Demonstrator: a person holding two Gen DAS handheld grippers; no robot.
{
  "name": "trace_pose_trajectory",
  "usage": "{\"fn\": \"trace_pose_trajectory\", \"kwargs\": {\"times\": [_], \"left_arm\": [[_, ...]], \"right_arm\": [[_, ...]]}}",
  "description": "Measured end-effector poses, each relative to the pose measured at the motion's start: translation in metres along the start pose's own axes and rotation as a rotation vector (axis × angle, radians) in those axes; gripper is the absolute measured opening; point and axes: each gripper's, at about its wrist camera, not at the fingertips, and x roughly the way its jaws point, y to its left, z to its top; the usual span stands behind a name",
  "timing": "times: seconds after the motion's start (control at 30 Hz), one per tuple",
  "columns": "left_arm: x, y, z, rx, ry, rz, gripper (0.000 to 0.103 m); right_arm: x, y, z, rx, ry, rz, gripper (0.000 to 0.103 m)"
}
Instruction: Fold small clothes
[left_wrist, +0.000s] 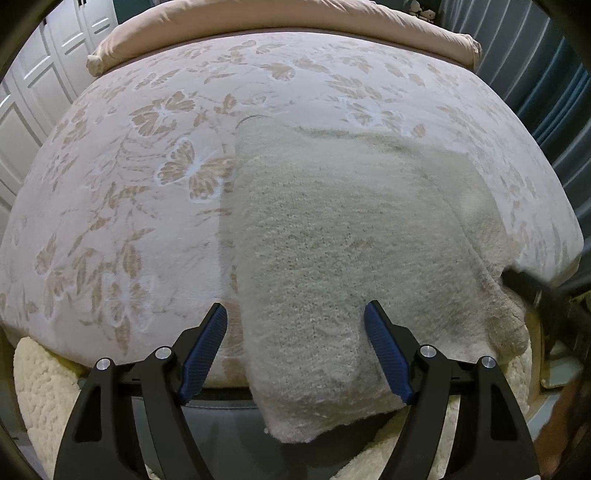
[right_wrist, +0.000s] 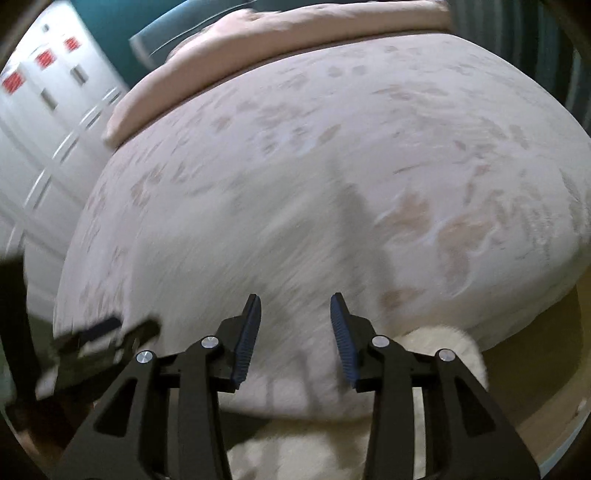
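A fuzzy cream garment (left_wrist: 332, 229) lies flat on the floral bedspread (left_wrist: 129, 184), and its near end droops over the bed's front edge. My left gripper (left_wrist: 295, 306) is open wide and straddles that near end; its pads do not press the cloth. A dark blurred shape at the garment's right edge is probably my right gripper (left_wrist: 535, 288). The right wrist view is motion-blurred. There my right gripper (right_wrist: 295, 299) is open above the bedspread (right_wrist: 406, 166) with nothing between its fingers. The left gripper (right_wrist: 103, 339) shows as a dark smear at the lower left.
A pinkish folded quilt (left_wrist: 280, 18) lies across the far end of the bed. White cupboard doors (left_wrist: 33, 96) stand on the left and a teal curtain (left_wrist: 546, 81) hangs on the right. Fluffy cream fleece (left_wrist: 37, 387) shows below the bed's near edge.
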Motion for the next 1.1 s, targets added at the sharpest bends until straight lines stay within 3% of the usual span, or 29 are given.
{"fn": "trace_pose_trajectory", "kwargs": {"times": [0.13, 0.27, 0.3, 0.37, 0.57, 0.63, 0.7, 0.83, 0.9, 1.0, 1.1], "left_arm": [[0.001, -0.003, 0.0, 0.002, 0.002, 0.009, 0.074], [0.002, -0.005, 0.001, 0.007, 0.003, 0.021, 0.074], [0.002, -0.005, 0.001, 0.009, 0.003, 0.022, 0.074], [0.003, -0.006, 0.001, 0.013, 0.004, 0.029, 0.074], [0.002, -0.006, 0.003, 0.009, 0.006, 0.028, 0.075], [0.003, -0.006, 0.003, 0.009, 0.01, 0.025, 0.075], [0.006, -0.008, 0.002, 0.016, 0.015, 0.023, 0.077], [0.006, -0.012, 0.0, 0.035, 0.003, 0.047, 0.078], [0.007, -0.012, 0.0, 0.026, 0.006, 0.043, 0.078], [0.008, -0.007, 0.001, 0.001, 0.017, 0.029, 0.081], [0.009, -0.004, 0.002, -0.015, 0.024, 0.015, 0.082]], "right_arm": [[0.02, -0.012, 0.024, 0.022, -0.019, -0.006, 0.049], [0.057, -0.009, 0.049, 0.014, 0.026, 0.004, 0.049], [0.066, -0.006, 0.051, 0.005, 0.039, 0.007, 0.047], [0.072, 0.004, 0.052, -0.032, 0.054, 0.016, 0.014], [0.014, 0.015, 0.057, -0.054, -0.125, 0.094, 0.012], [0.03, 0.007, 0.053, -0.051, -0.091, 0.044, 0.012], [0.076, -0.006, 0.042, -0.042, 0.037, -0.039, 0.013], [0.067, -0.005, 0.041, -0.021, 0.007, -0.037, 0.021], [0.055, -0.004, 0.04, -0.007, -0.011, -0.036, 0.027], [0.037, -0.009, 0.029, -0.001, -0.031, -0.036, 0.05], [0.032, -0.02, 0.017, 0.024, -0.009, -0.039, 0.054]]}}
